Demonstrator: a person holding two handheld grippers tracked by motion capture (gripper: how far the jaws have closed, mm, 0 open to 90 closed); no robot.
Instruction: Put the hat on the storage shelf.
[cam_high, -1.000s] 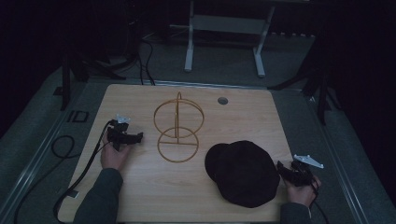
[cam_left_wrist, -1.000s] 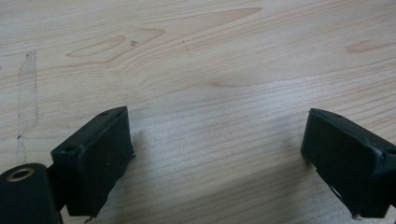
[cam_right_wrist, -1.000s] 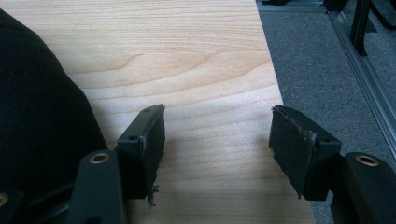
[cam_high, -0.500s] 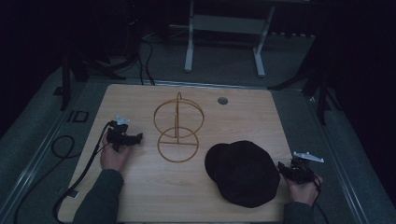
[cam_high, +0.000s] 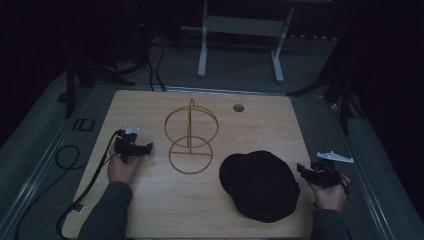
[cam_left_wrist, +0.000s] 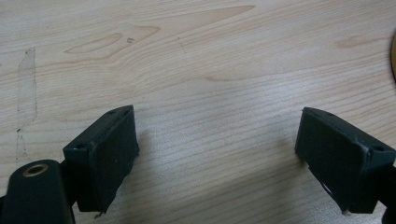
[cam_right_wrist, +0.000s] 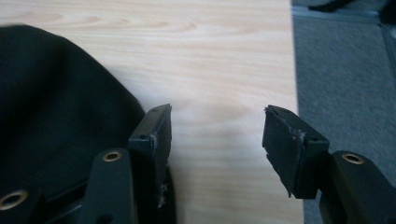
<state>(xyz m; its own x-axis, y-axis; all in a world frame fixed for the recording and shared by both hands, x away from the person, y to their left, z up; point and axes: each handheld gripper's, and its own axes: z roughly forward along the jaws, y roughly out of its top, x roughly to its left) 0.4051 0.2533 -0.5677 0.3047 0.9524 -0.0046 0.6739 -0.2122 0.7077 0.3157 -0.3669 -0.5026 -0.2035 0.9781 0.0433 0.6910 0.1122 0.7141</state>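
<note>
A black cap lies flat on the wooden table, front right. A gold wire stand made of two rings on a post rises at the table's middle. My left gripper rests on the table left of the stand, open, with bare wood between its jaws. My right gripper sits at the table's right edge, just right of the cap, open. In the right gripper view the cap lies beside the left jaw, and bare wood shows between the jaws.
A small round hole sits near the table's far edge. A black cable trails from the left gripper off the table's left side. Grey carpet lies past the right edge. A white metal frame stands behind the table.
The right gripper has shifted slightly along the table's right edge beside the cap. The left gripper, cap and stand have stayed where they were.
</note>
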